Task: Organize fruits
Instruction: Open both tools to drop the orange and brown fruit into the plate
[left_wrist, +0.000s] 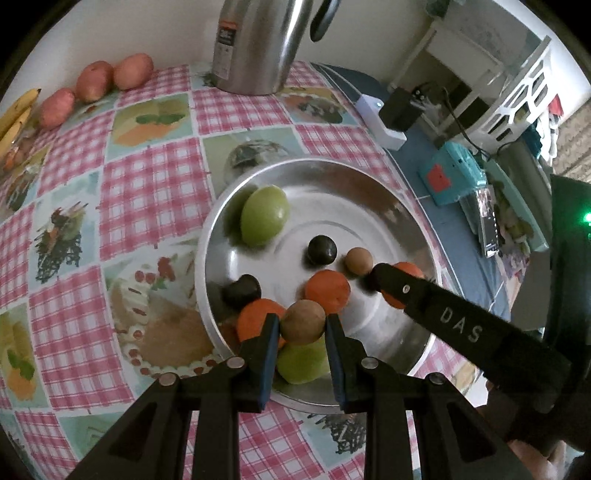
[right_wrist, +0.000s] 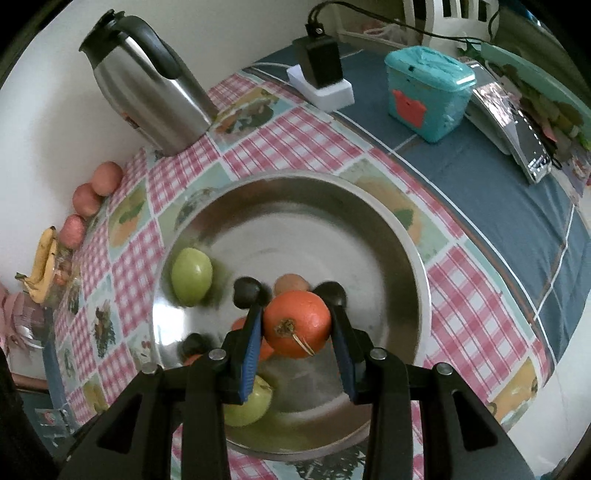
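A steel bowl on the checked tablecloth holds several fruits. My left gripper hangs over the bowl's near side, shut on a round brown fruit. Under it lie an orange and a green fruit. Further in are a large green fruit, two dark fruits, a second brown fruit and another orange. My right gripper is shut on an orange with a stem above the bowl's middle. In the left wrist view, one right gripper finger comes in from the right.
A steel thermos jug stands behind the bowl by the wall. Three reddish fruits and bananas line the wall at left. A teal box and a black charger on a white block sit on the blue cloth.
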